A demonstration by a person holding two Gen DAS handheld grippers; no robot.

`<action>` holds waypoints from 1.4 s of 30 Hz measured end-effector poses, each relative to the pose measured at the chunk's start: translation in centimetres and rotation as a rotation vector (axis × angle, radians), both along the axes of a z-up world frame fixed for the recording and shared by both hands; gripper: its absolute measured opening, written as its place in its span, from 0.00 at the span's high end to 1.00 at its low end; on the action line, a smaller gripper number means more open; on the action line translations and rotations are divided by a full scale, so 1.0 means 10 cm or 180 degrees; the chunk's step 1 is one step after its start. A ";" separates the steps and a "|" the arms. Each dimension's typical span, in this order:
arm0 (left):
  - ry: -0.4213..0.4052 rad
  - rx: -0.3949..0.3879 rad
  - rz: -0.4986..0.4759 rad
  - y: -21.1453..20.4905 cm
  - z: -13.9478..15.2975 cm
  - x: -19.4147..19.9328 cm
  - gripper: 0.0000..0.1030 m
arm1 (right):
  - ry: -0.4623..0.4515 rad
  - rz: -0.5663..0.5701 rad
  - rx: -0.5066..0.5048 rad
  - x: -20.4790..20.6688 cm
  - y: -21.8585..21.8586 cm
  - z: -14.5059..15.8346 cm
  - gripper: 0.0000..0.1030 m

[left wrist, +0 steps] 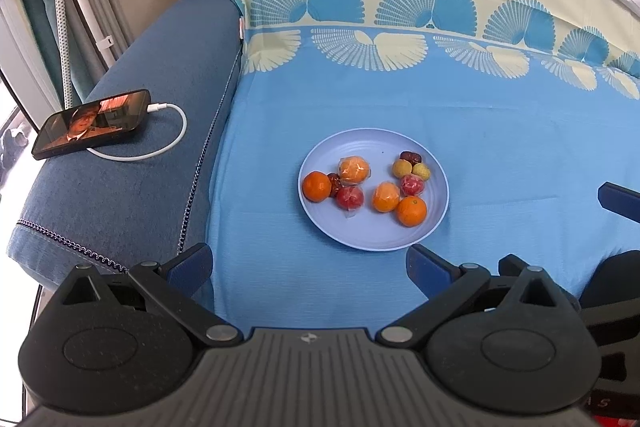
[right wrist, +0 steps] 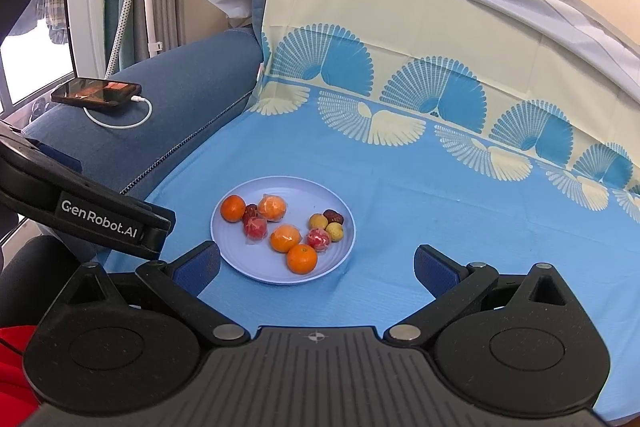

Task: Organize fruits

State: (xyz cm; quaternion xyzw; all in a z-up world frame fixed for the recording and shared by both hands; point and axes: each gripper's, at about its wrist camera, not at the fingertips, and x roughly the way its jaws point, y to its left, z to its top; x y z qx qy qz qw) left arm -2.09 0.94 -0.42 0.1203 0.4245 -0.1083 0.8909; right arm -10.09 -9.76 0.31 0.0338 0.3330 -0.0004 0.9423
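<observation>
A pale blue plate [left wrist: 372, 235] [right wrist: 256, 267] sits on the blue cloth and holds mixed fruit. There are bare oranges [left wrist: 316, 186] [right wrist: 301, 258], wrapped oranges [left wrist: 354, 169] [right wrist: 285, 238], wrapped red fruits [left wrist: 349, 197] [right wrist: 318, 239], small yellow fruits [left wrist: 421, 171] [right wrist: 334, 231] and dark red dates [left wrist: 411, 157] [right wrist: 333, 216]. My left gripper [left wrist: 310, 267] is open and empty, held short of the plate's near rim. My right gripper [right wrist: 316, 269] is open and empty, also just short of the plate. The left gripper's body [right wrist: 100, 219] shows at the left of the right wrist view.
A phone [left wrist: 90, 123] [right wrist: 96, 91] on a white charging cable [left wrist: 160, 143] lies on the blue sofa armrest [left wrist: 140, 167] to the left. The patterned cloth [left wrist: 400, 99] runs up the backrest behind the plate. A window and curtain stand at far left.
</observation>
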 end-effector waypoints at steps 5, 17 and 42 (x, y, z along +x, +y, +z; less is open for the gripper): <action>-0.0004 0.0009 0.0000 0.00 -0.01 0.01 0.00 | -0.0002 0.0000 -0.0001 0.00 0.00 0.00 0.01; 0.0004 0.0032 -0.0003 0.02 -0.02 0.01 0.00 | 0.0002 0.0000 -0.0003 0.01 0.00 0.00 0.01; 0.0017 0.0069 -0.0009 0.01 -0.06 0.02 0.00 | 0.0008 0.0001 0.0001 0.01 -0.01 -0.02 0.01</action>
